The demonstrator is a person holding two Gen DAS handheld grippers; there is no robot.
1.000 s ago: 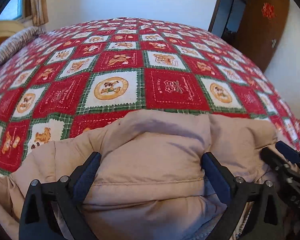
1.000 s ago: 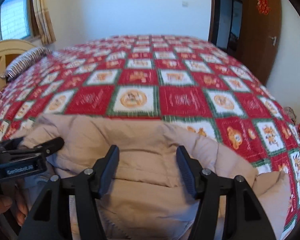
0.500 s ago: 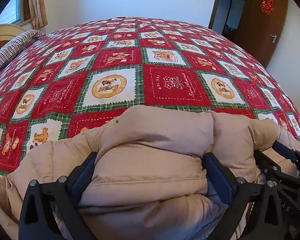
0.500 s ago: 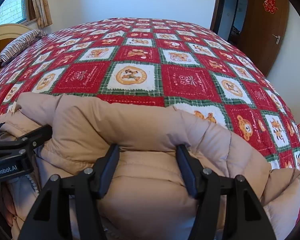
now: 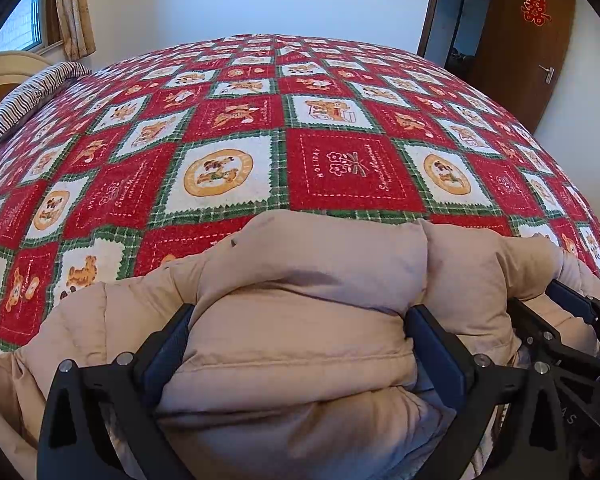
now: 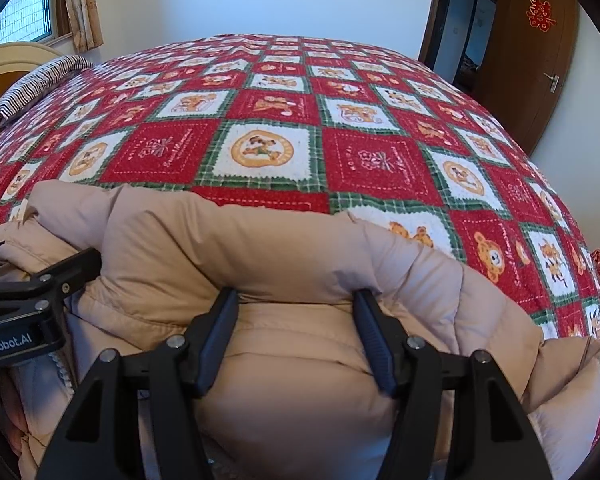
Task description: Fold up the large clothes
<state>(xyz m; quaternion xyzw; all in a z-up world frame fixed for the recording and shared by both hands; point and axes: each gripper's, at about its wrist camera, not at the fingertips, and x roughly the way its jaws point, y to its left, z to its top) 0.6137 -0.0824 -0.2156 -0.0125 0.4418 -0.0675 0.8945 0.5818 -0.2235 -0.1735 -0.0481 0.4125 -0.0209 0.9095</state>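
Since the beige puffer jacket [image 5: 300, 320] bunched on the bed [image 5: 340, 168] looks soft, springy and slippery, the left gripper [image 5: 296, 344] and right gripper [image 6: 296, 320] (each clasping a thick fold bulging between its fingers) should probably bite deep at stitched seams.

The bed's red, white and green patchwork quilt [image 5: 340, 168] carries a beige puffer jacket [image 5: 300, 320] at its near edge; a striped pillow [image 5: 32, 96] lies far left of the jacket.
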